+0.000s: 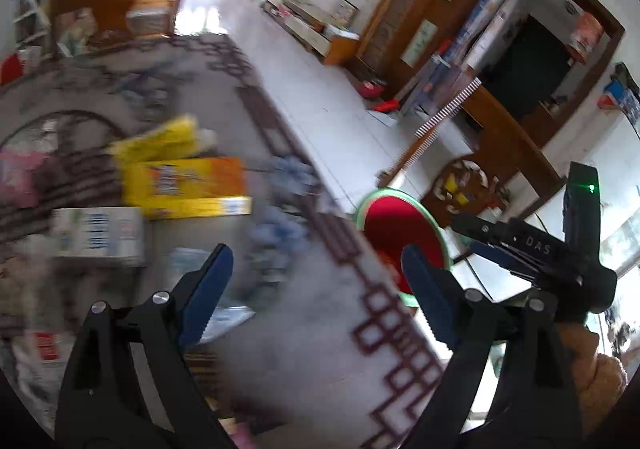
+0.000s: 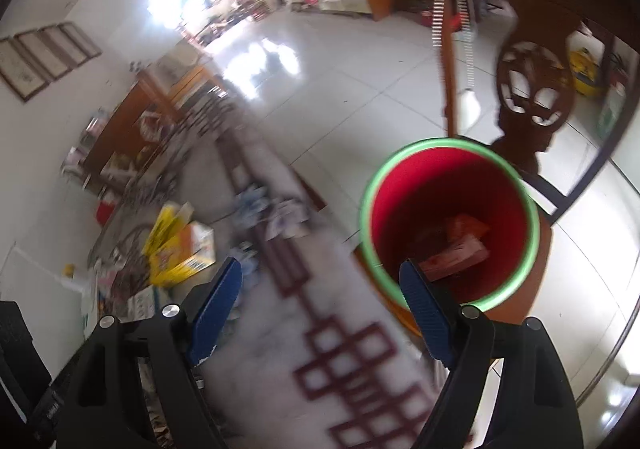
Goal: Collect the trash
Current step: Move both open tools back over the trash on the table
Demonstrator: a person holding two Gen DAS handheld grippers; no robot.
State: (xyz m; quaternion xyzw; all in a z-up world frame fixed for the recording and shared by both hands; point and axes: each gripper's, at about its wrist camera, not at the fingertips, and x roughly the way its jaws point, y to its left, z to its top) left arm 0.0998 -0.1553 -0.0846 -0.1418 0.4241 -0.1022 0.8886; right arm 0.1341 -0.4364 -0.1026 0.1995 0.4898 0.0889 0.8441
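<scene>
A red bin with a green rim [image 2: 448, 145] stands on the floor beside the table, with red and orange wrappers [image 2: 456, 249] lying in it. My right gripper [image 2: 320, 267] is open and empty over the table edge; its right pad overlaps the bin's near rim. In the left wrist view the bin [image 1: 400, 225] is right of centre. My left gripper [image 1: 316, 253] is open and empty above the cloth. Litter on the table includes a yellow-orange carton [image 1: 188, 185], a white box [image 1: 100, 235], a yellow bag [image 1: 160, 137] and crumpled blue-white wrappers [image 1: 288, 173].
The table wears a grey cloth with a dark red lattice border [image 2: 344, 365]. A carved wooden chair [image 2: 532, 89] stands behind the bin on the white tiled floor [image 2: 340, 89]. The black housing of the other tool [image 1: 560, 261] fills the left view's right side.
</scene>
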